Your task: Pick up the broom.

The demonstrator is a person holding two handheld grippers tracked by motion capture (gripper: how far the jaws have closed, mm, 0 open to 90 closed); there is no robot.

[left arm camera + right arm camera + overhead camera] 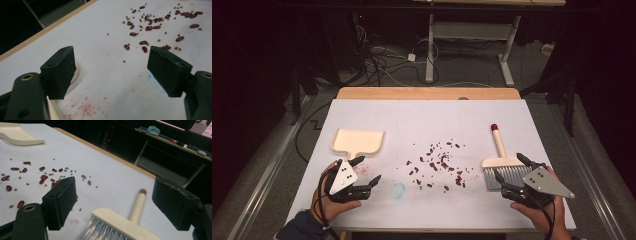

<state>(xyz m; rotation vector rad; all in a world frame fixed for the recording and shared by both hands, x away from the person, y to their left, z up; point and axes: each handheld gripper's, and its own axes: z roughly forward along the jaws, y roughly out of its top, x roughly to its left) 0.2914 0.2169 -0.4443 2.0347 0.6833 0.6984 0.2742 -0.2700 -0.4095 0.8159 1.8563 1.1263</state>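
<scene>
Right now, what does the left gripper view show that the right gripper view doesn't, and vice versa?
Left gripper view: the left tool open and empty, red speckle stains and a pale blue smudge on the white table cover.
Right gripper view: the right tool open over the brush with its red-tipped handle, plus desks in the dark background.
Both: scattered red beans, small green peas, part of the cream dustpan, and the table's wooden edge.
</scene>
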